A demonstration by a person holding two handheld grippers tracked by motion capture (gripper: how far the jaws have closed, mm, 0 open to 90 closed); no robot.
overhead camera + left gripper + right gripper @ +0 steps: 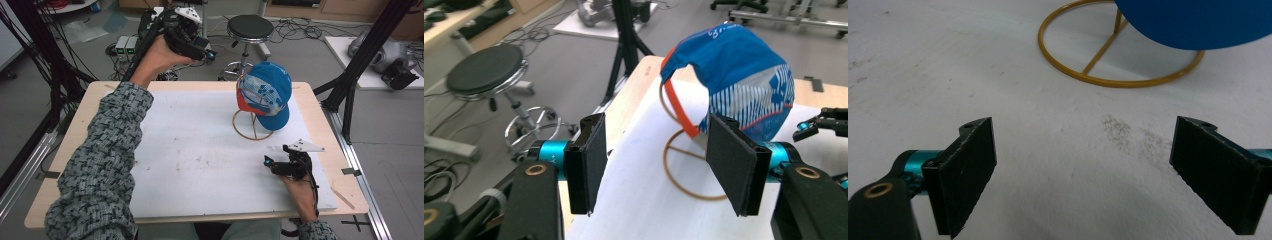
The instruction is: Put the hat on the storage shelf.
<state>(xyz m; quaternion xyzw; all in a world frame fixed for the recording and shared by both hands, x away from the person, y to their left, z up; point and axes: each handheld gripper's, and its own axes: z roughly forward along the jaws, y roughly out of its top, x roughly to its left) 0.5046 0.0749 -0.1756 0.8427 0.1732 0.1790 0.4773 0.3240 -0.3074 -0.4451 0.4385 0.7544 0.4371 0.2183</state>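
A blue cap (267,90) with an orange brim hangs on a gold wire stand (252,131) at the back right of the white mat. My left gripper (209,52) is held high beyond the table's far edge, left of the cap, and it is open. In the left gripper view its black pads (586,165) stand wide apart, with the cap (744,75) and stand (689,175) ahead of them. My right gripper (270,164) sits low over the mat in front of the stand, open and holding nothing. The right gripper view shows the stand's ring (1118,55) and the cap's underside (1193,20) just ahead of my right gripper (1088,175).
The white mat (200,160) covers most of the wooden table (75,150). A black round stool (250,27) stands on the floor behind the table. Black frame posts (365,55) rise at the right, and cables hang at the left.
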